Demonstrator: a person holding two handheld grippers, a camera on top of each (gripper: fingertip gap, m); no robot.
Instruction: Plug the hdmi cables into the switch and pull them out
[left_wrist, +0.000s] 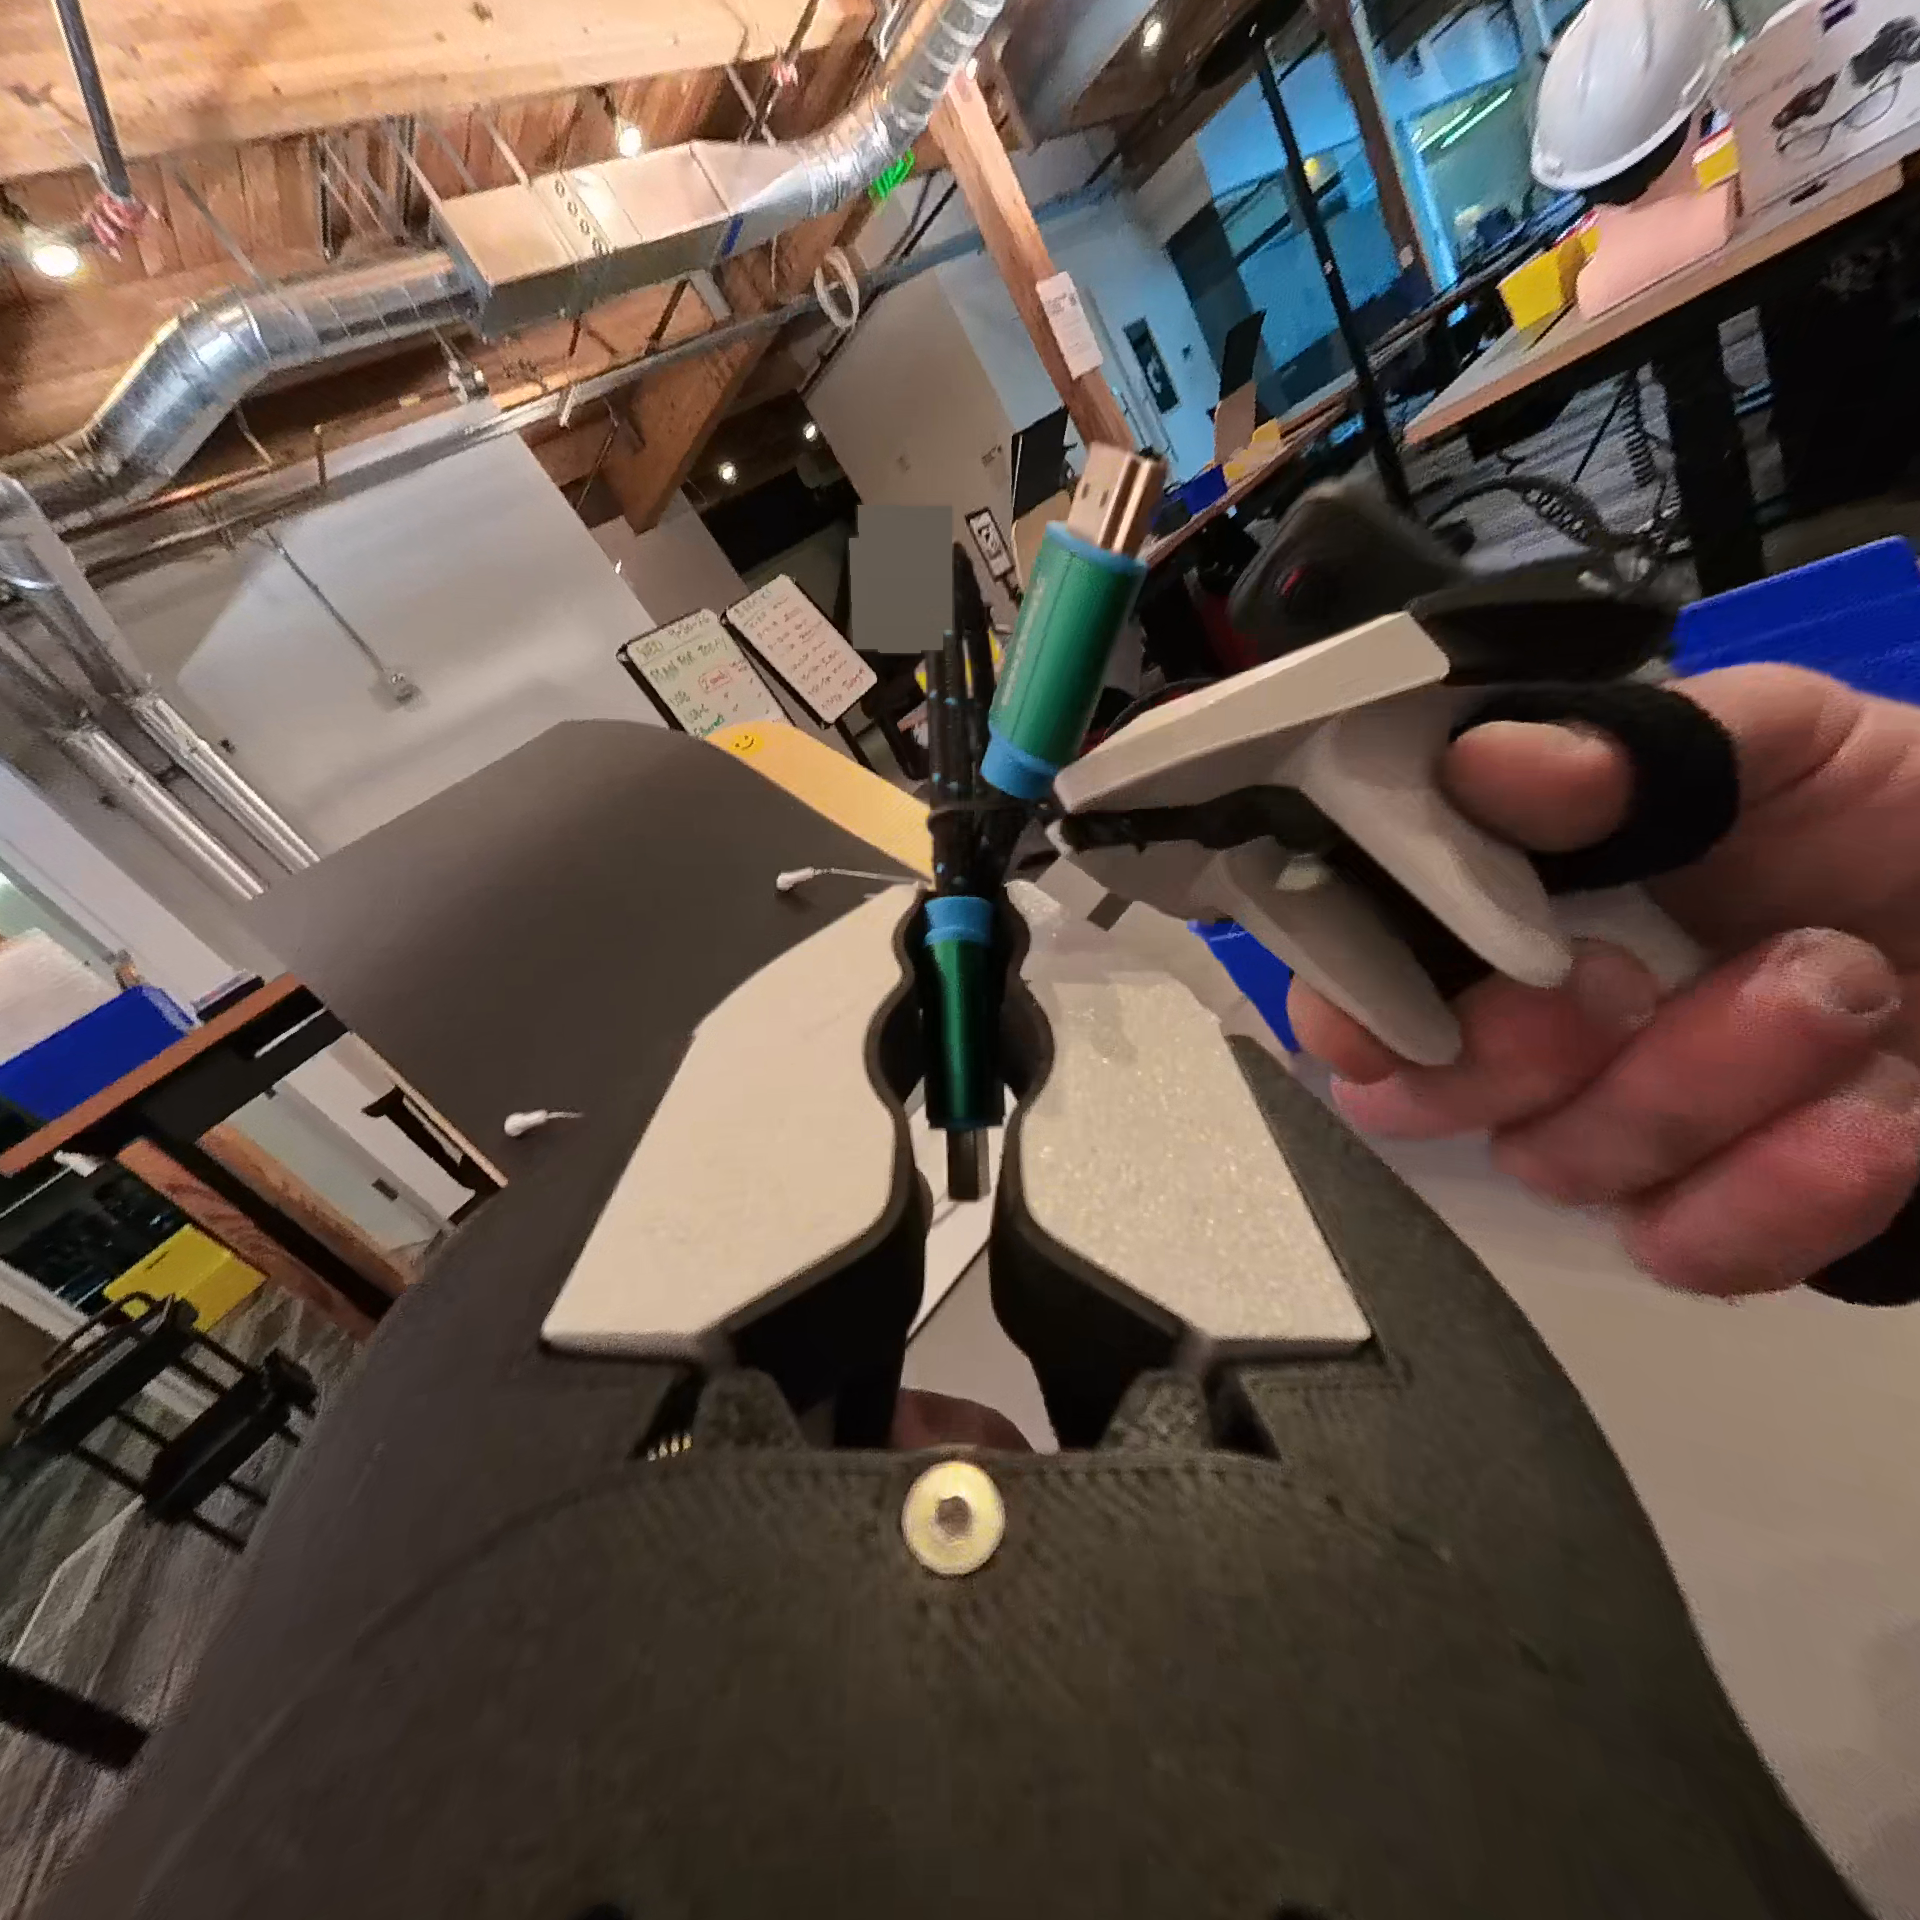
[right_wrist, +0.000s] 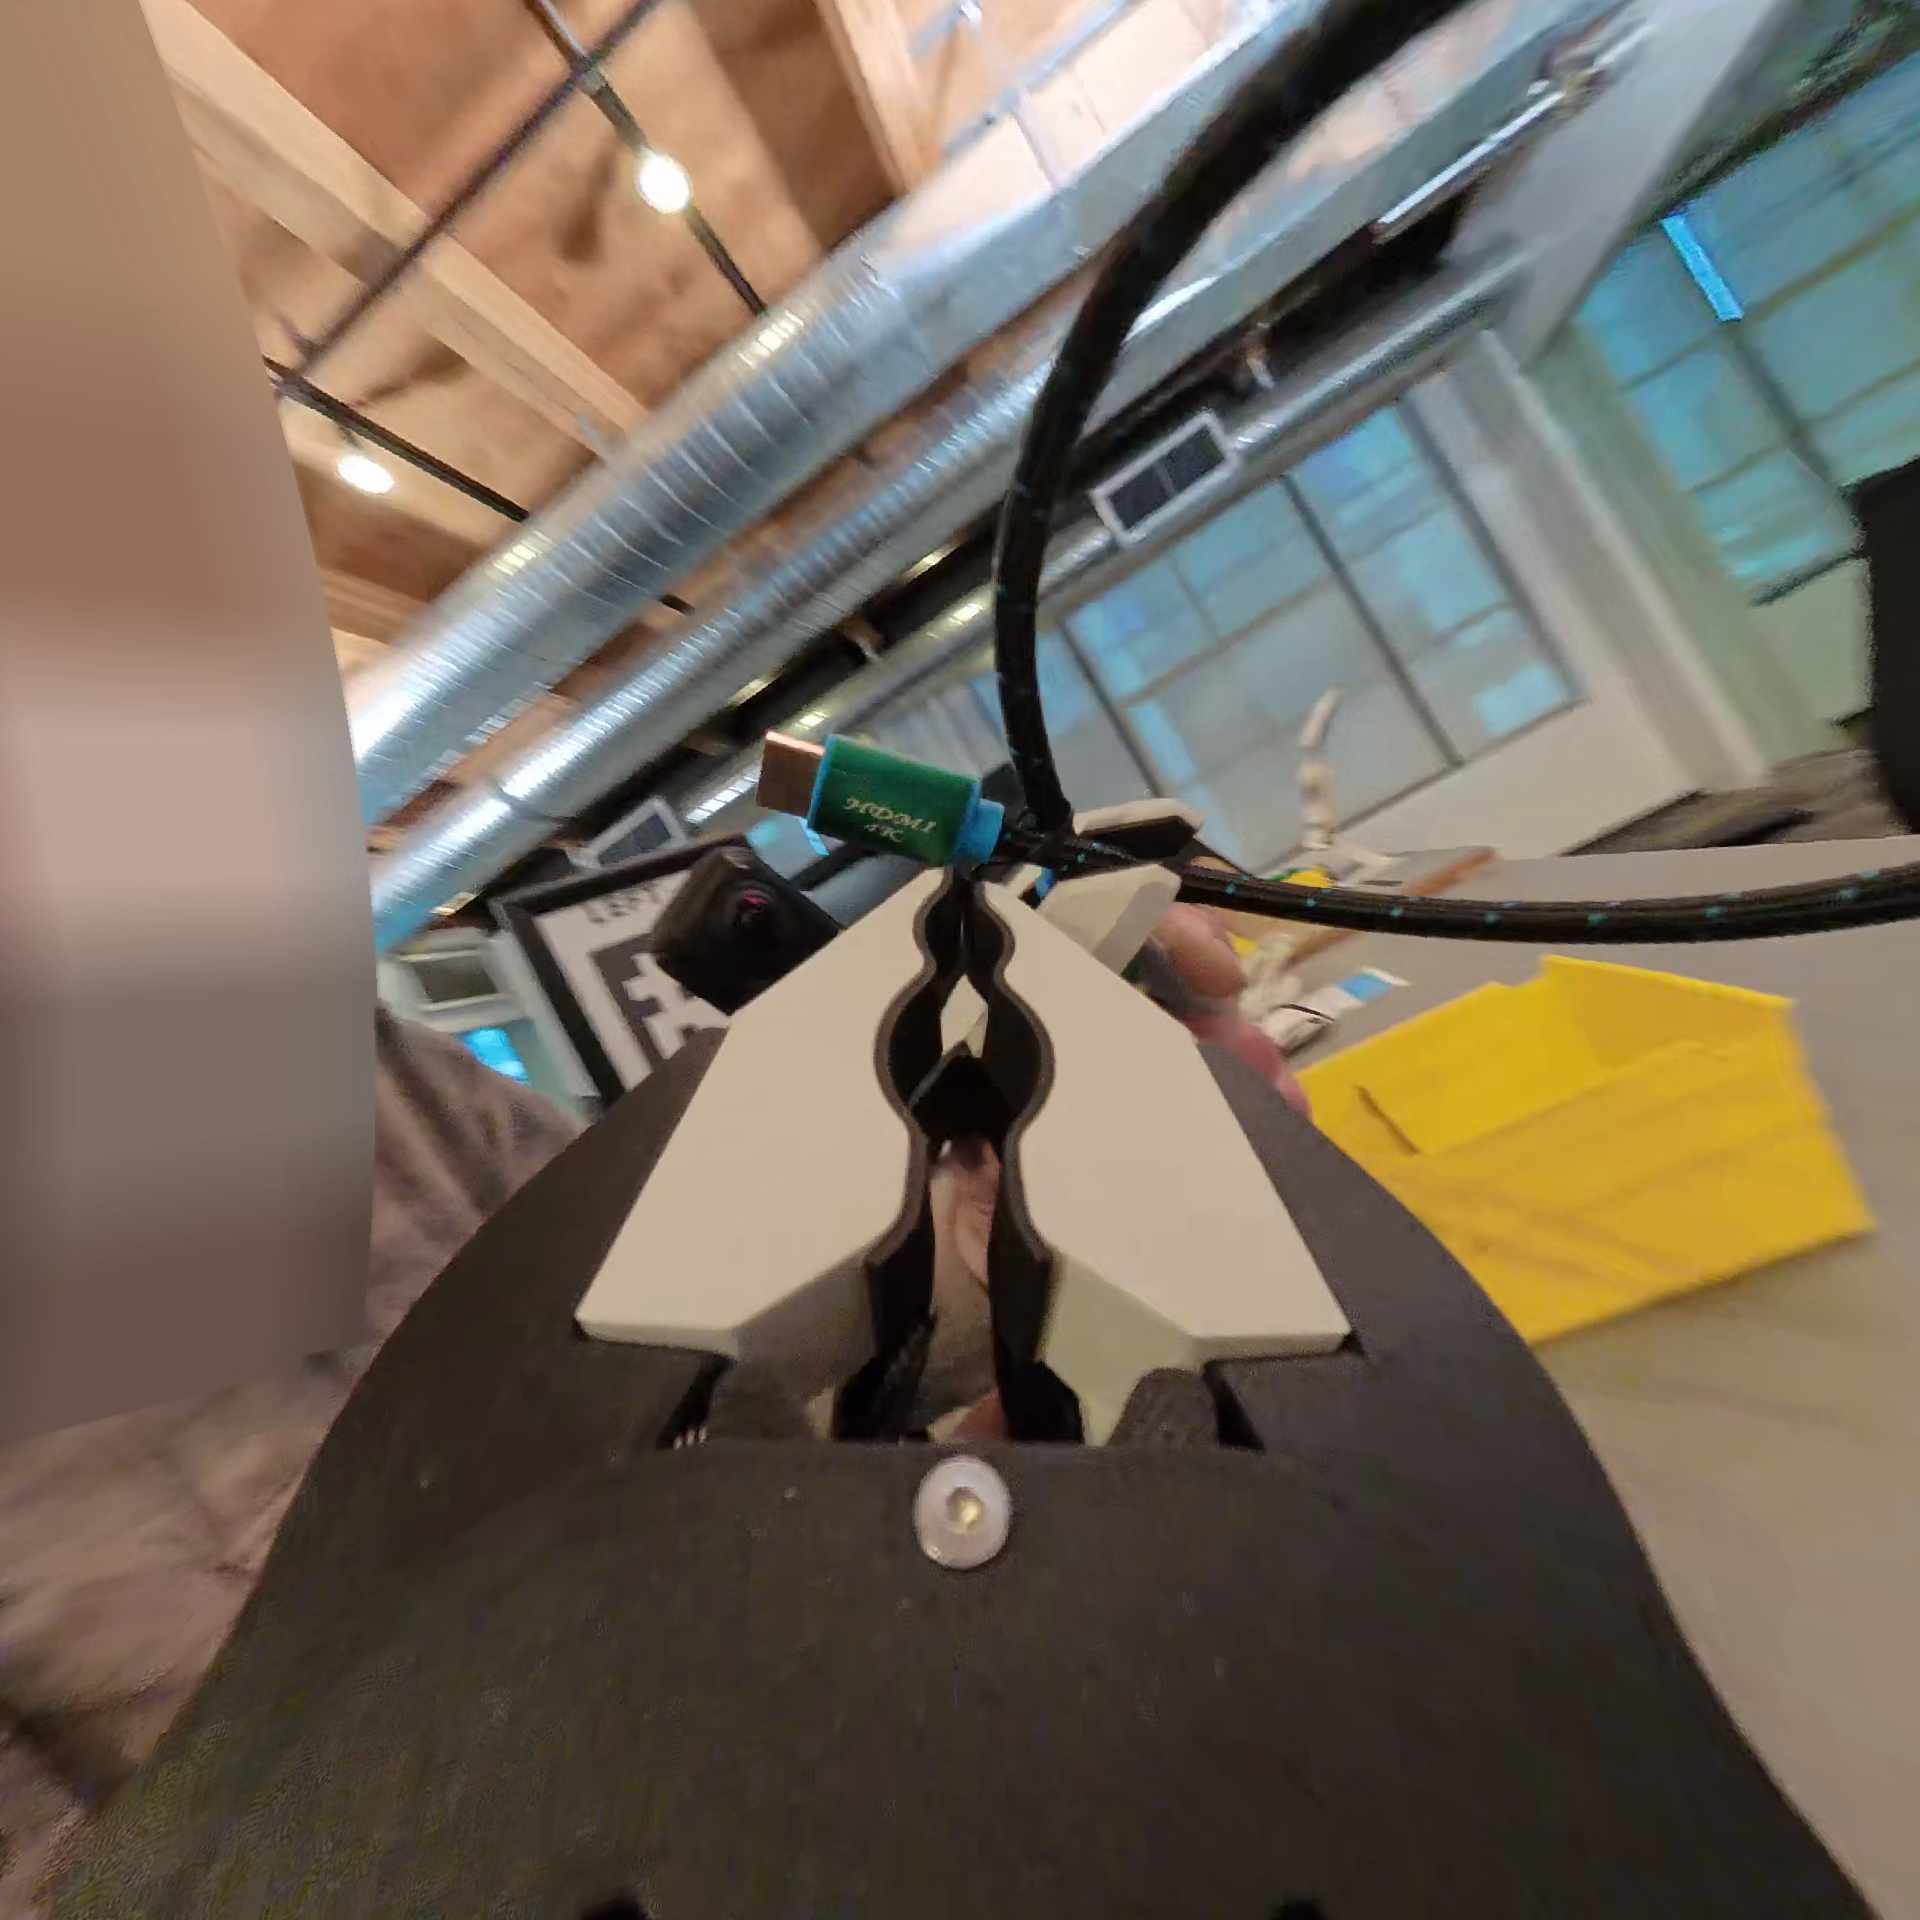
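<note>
My left gripper (left_wrist: 961, 914) is shut on a green HDMI plug (left_wrist: 961, 1039) with blue collars; its metal end points back toward the camera. A second green plug (left_wrist: 1060, 644) stands above it, gold connector up. My right gripper (left_wrist: 1055, 821), held in a hand (left_wrist: 1621, 1039), comes in from the right and pinches the black braided cable (left_wrist: 977, 831) just below that plug. In the right wrist view my right gripper (right_wrist: 961, 883) is shut at its tips on the cable (right_wrist: 1455, 899) behind the green plug (right_wrist: 894, 800). The cable loops overhead. The left gripper (right_wrist: 1127, 862) sits just beyond. No switch is in view.
Both grippers are raised and tilted toward the ceiling ducts. A yellow bin (right_wrist: 1579, 1122) sits on a grey tabletop (right_wrist: 1714, 1507) at the right. A blue bin (left_wrist: 1808, 613) and a workbench (left_wrist: 1662, 312) with a white hard hat (left_wrist: 1621, 94) are at the right. The tips of both grippers are at nearly the same place.
</note>
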